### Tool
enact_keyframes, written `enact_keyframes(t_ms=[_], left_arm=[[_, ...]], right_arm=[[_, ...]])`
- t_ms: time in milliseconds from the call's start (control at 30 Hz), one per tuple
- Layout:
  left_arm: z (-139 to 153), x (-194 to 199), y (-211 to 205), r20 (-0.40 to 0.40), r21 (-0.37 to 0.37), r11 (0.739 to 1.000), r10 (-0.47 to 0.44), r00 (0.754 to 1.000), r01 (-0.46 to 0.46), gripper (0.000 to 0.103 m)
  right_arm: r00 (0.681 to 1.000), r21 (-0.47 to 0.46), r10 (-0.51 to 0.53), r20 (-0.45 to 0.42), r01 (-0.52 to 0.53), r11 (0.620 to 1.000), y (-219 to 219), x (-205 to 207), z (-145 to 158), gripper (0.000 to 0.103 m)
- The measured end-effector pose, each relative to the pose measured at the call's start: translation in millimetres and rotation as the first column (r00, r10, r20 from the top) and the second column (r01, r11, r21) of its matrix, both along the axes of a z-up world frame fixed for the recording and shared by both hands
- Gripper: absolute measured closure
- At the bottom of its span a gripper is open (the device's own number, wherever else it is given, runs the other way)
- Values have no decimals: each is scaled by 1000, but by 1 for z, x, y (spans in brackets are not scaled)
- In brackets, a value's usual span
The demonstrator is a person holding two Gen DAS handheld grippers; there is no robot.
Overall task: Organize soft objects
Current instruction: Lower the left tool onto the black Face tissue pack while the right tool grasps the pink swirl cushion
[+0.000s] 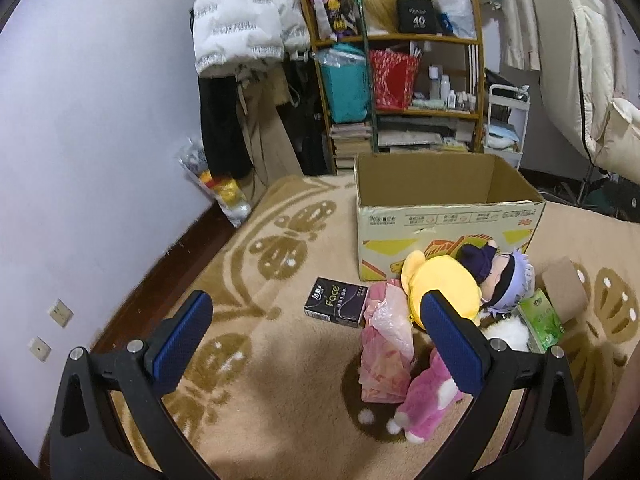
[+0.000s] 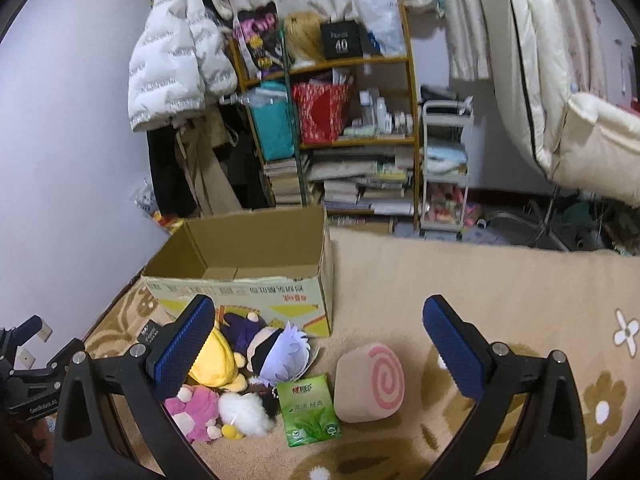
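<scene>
carpet (image 2: 460, 280): fuzzy pile | box (image 2: 248, 300): matt cardboard | tissue pack (image 2: 310, 410): glossy plastic | pink toy (image 1: 426, 400): plush

Dim indoor light, fisheye-warped edges.

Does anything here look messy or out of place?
Yes. The cardboard box stands empty while plush toys, tissue packs and a swirl cushion lie jumbled on the rug in front of it.

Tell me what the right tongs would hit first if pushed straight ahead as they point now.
Probably the beige carpet: the open right tongs point just right of the cardboard box and beyond the pink-swirl roll cushion. Depth is uncertain.
</scene>
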State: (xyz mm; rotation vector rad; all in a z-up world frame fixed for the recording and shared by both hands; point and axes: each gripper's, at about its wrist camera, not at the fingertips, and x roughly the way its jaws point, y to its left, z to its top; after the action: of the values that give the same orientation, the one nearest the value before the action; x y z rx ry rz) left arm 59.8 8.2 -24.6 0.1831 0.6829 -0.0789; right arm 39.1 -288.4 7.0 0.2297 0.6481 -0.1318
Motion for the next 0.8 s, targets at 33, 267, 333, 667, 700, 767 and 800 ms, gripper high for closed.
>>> enact_keyframes(t_ms=[33, 267, 333, 667, 700, 767, 800], left_arm=[[-3, 6, 0, -14, -2, 1000, 2, 1000, -2, 1], [-33, 48, 1, -99, -15, 1000, 16, 995, -17, 1], [-41, 59, -1, -118, -8, 1000, 20, 993, -21, 1], [-83, 98, -11, -213, 6, 1000, 5, 977, -3, 1], [-87, 101, -12, -222, 8, 1000, 2, 975, 0, 1], [-93, 105, -14, -237, 12, 1000, -4, 971, 7, 1], [-96, 107, -16, -243, 15, 1000, -6, 970, 10, 1]], right_arm=[[1000, -1, 0, -10, 0, 1000, 0, 3, -3, 0], [993, 20, -4, -122, 6, 1000, -3, 33, -34, 0], [989, 32, -13, -146, 18, 999, -5, 39, -44, 0], [961, 103, -55, -270, 85, 991, -24, 58, -84, 0], [958, 111, -59, -279, 93, 990, -26, 58, -87, 0], [949, 138, -67, -307, 114, 984, -31, 60, -96, 3], [944, 158, -70, -324, 127, 979, -34, 62, -102, 4]])
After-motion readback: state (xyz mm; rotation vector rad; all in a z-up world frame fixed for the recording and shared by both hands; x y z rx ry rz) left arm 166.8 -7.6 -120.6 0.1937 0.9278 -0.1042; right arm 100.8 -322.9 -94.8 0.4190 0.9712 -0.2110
